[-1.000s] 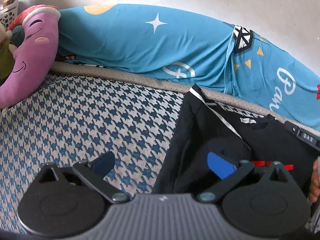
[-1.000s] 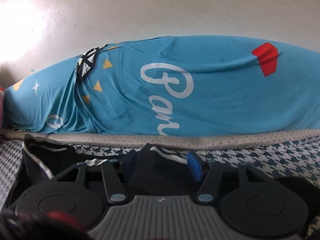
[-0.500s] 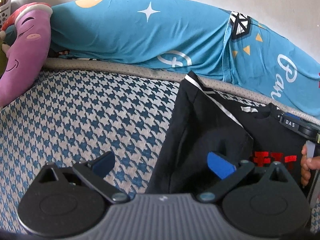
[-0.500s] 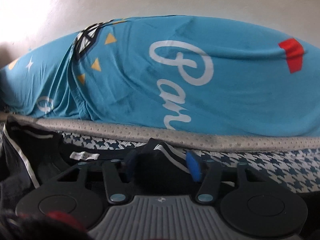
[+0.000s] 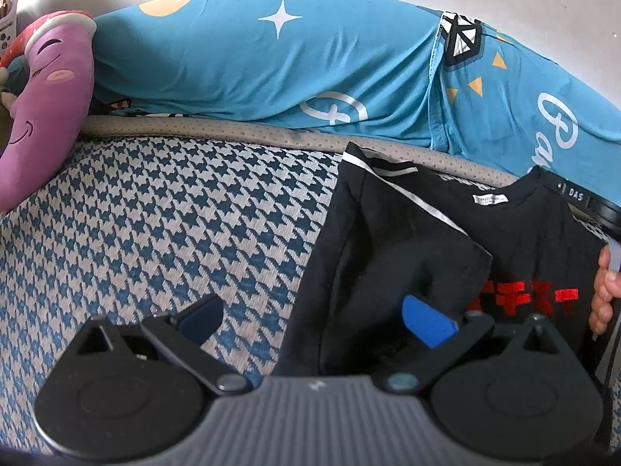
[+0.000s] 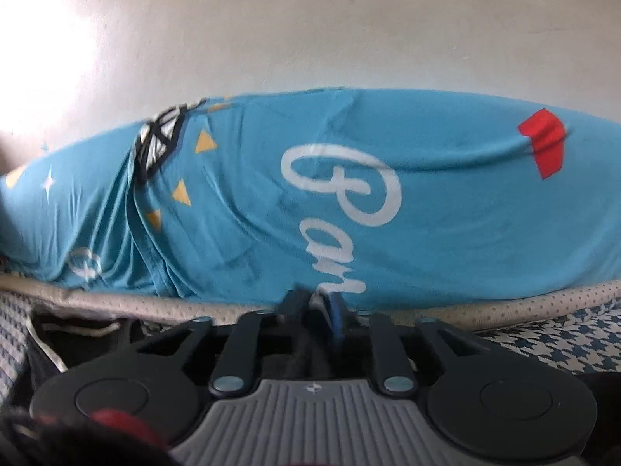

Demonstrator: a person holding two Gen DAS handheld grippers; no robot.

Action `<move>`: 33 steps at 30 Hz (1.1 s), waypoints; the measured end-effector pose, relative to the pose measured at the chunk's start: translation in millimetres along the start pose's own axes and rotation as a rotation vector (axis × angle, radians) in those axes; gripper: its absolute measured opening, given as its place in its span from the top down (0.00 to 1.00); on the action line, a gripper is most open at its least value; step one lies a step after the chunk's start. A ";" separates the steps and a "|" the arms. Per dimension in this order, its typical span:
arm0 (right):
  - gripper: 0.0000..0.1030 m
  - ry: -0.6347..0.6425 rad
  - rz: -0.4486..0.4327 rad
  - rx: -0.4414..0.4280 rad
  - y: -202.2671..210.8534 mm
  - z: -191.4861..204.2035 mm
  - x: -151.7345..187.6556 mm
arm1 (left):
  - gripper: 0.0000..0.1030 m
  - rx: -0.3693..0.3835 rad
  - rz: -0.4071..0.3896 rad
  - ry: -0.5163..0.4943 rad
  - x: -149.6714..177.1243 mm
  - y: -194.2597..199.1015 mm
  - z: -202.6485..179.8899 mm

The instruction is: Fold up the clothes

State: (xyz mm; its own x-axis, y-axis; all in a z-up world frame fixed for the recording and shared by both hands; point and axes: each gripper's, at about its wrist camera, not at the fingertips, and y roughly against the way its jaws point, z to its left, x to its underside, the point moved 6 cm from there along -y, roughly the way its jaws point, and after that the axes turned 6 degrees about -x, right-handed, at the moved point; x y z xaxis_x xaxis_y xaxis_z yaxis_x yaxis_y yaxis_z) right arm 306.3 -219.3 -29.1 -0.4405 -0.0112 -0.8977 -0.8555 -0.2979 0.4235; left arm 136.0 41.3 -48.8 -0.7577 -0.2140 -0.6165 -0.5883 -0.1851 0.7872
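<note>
On the houndstooth bed (image 5: 155, 213), right tongs (image 6: 316, 306) pinch the black shirt (image 5: 388, 256); left tongs (image 5: 310, 314) gape.

Black shirt (image 5: 392, 240): soft matt cloth, trimmed with smooth white stripes. Mattress cover (image 5: 163, 209): coarse woven houndstooth fabric, edged with dotted beige band. Blue pillow (image 5: 271, 54): smooth cloth, faint sheen, creased. Purple moon toy (image 5: 42, 108): plush. Left gripper (image 5: 310, 320): matt black plastic, ribbed grey housing, metal pivot pins. Wall (image 6: 310, 31): matt painted plaster.
</note>
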 end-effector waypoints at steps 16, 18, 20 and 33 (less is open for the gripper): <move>0.73 -0.139 0.044 0.051 97.2 -48.0 -14.5 | 0.00 0.035 -0.052 -0.034 1.7 22.1 -9.5; 0.73 -0.167 0.046 0.074 114.5 -61.4 -8.5 | 0.00 0.050 -0.055 -0.030 1.4 25.7 -9.1; 0.72 -0.192 0.044 0.105 130.7 -72.9 -1.9 | 0.00 0.058 -0.059 -0.030 1.7 28.4 -9.3; 0.64 -0.454 0.114 0.142 170.8 -124.0 55.8 | 0.00 0.083 -0.058 -0.057 11.0 34.3 -16.6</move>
State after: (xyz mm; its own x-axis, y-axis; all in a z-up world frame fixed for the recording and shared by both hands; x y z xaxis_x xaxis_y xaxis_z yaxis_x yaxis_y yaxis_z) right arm 169.3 -389.1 -21.9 -0.5806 0.3912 -0.7141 -0.8097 -0.1852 0.5569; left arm 112.2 16.7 -28.8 -0.7355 -0.1497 -0.6608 -0.6509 -0.1145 0.7504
